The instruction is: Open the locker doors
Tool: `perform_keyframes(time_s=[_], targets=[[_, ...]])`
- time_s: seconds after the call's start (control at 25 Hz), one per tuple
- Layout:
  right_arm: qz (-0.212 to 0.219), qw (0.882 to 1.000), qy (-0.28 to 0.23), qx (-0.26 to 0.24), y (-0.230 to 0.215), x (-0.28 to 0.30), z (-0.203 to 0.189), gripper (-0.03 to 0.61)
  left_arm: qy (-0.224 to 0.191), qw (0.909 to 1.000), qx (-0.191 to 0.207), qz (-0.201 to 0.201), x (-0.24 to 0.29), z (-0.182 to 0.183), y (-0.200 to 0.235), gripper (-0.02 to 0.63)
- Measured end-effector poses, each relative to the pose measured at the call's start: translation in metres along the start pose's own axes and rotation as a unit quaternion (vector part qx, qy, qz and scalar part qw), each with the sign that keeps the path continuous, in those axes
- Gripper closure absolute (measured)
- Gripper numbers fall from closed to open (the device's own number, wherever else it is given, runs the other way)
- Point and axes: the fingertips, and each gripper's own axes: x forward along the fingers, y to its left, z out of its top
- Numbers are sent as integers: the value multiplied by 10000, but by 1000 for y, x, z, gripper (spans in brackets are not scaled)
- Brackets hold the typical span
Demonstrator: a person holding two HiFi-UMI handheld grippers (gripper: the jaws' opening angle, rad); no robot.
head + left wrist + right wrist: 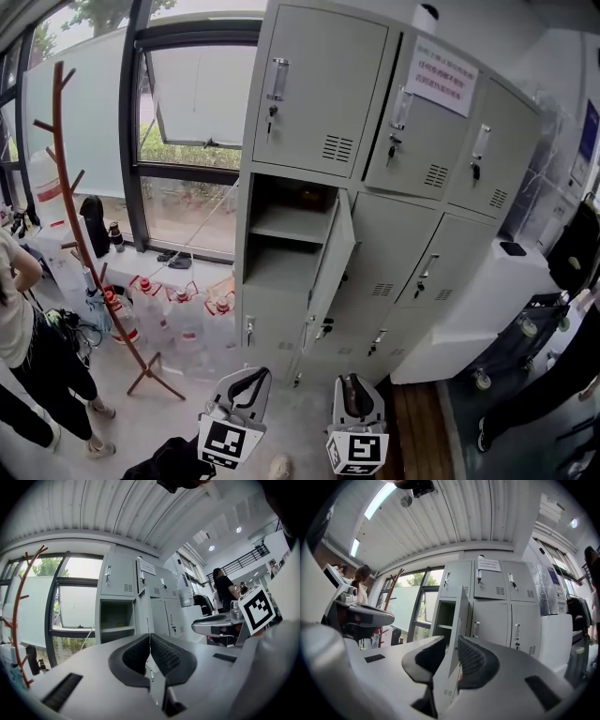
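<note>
Hanging open on its right-hand hinges, the grey locker door (330,258) belongs to the middle compartment (281,267) in the left column of the locker bank (412,244). It bares one inner shelf (286,225). Every other door in view is closed, and a paper notice (441,75) is stuck near the bank's top edge.

Both grippers are low in the head view, over the floor (178,403) and well apart from the lockers. The left gripper (251,373) has its dark pads (165,656) pressed together with nothing between them. The right gripper (352,379) has its jaws a narrow way apart and holds nothing; in its own view only the distant open door shows through the gap.

By the window (192,112) at the bank's left stand a red-brown coat stand (73,178) and clear water bottles (187,319).
</note>
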Motion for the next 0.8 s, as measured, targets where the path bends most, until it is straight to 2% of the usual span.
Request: perform_keyframes(time_s=[0.2, 0.48, 0.8], targets=[[-159, 9999, 45, 16, -5, -30, -4, 495, 3, 9999, -27, -126, -9, 3, -20, 591], [-104, 9999, 56, -9, -11, -54, -11, 562, 91, 9999, -66, -84, -19, -2, -38, 591], [-67, 9999, 72, 25, -14, -66, -14, 563, 164, 9998, -111, -48, -23, -3, -49, 591]])
